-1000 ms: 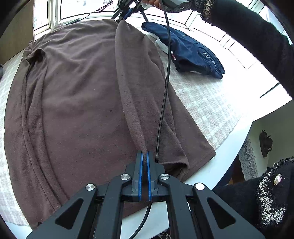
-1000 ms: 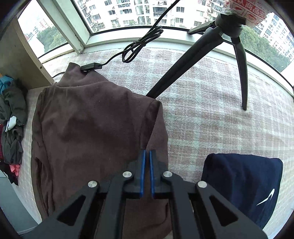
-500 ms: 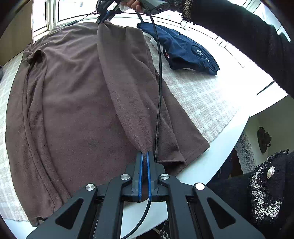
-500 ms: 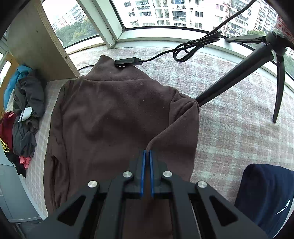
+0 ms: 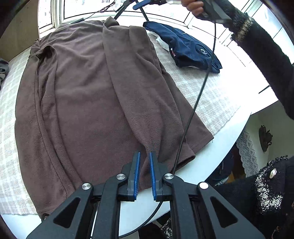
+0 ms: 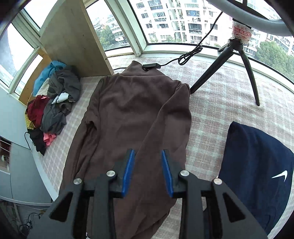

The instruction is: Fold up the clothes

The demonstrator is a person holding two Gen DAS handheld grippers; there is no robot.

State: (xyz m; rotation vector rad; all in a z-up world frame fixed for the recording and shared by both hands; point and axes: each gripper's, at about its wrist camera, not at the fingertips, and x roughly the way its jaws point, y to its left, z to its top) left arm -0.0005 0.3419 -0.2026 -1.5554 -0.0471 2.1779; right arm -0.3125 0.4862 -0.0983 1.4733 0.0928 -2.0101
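Brown fleece (image 5: 88, 95) side now folded inward, released by both opening grippers, left gripper (image 5: 144, 156) and right gripper (image 6: 148, 153), previously clamped.

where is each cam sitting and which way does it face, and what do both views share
Left wrist: sits on the left gripper at the table's near edge, looking down the brown garment toward the window; its jaws are opening, the folded edge between them; the person's right hand and sleeve show at top right.
Right wrist: sits on the right gripper above the garment's other side, facing the windows and clothes pile; its jaws are opening with nothing clamped.
Shared: the brown garment, navy garment, tripod, checked cloth.
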